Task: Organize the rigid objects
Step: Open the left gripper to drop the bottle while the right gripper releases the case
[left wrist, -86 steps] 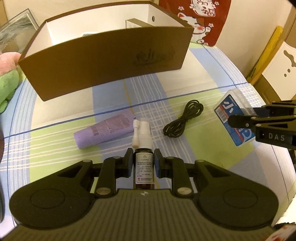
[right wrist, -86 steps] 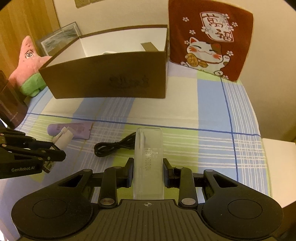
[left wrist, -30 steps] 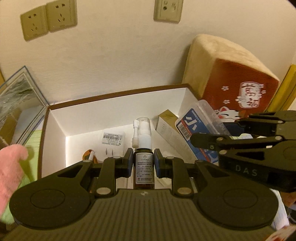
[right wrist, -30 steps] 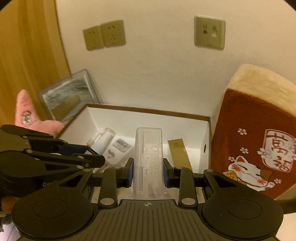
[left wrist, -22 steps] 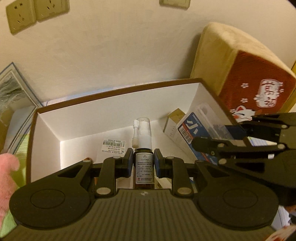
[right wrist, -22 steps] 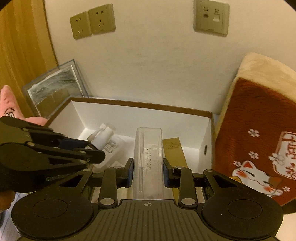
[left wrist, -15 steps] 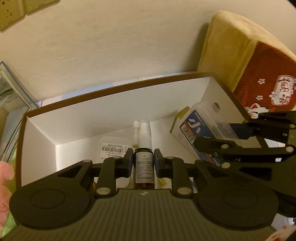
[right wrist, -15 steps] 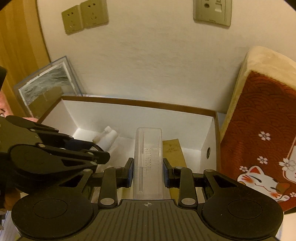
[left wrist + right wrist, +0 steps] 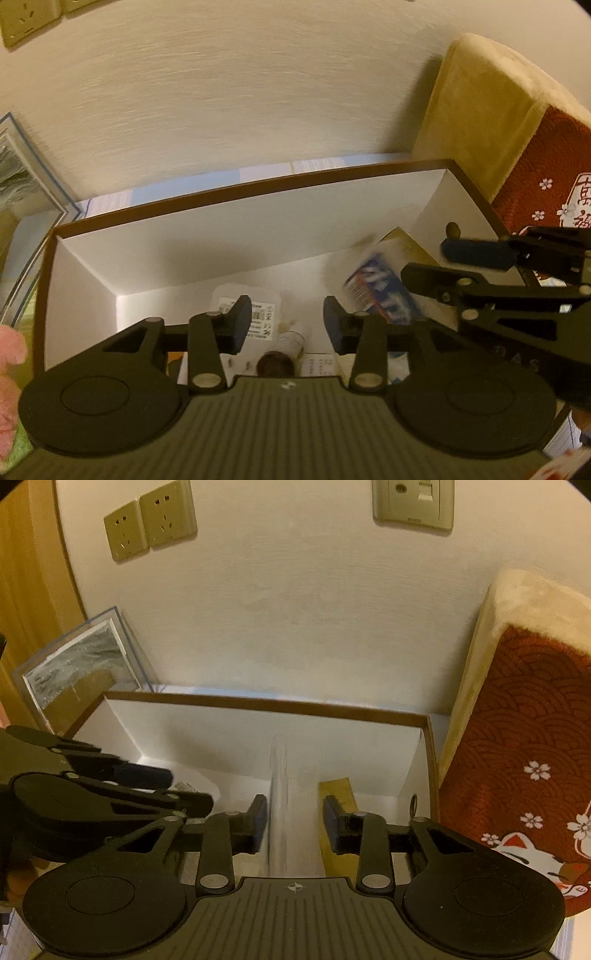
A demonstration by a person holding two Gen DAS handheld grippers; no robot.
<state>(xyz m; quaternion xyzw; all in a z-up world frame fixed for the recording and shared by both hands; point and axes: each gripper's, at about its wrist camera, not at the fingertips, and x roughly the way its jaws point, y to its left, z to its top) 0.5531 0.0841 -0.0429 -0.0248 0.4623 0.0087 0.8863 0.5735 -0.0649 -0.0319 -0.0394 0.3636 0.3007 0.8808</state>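
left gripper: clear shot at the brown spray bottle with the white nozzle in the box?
Probably yes. The left gripper, jaws opening, sits directly above the brown spray bottle inside the brown box, nothing between.

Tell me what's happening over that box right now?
Both tongs, left and right, opening. Small brown spray bottle and clear plastic case dropping into brown white-lined cardboard box. Nothing blocking.

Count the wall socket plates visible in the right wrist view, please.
3: two socket plates side by side at upper left, and, and one plate at upper right. None seems hidden.
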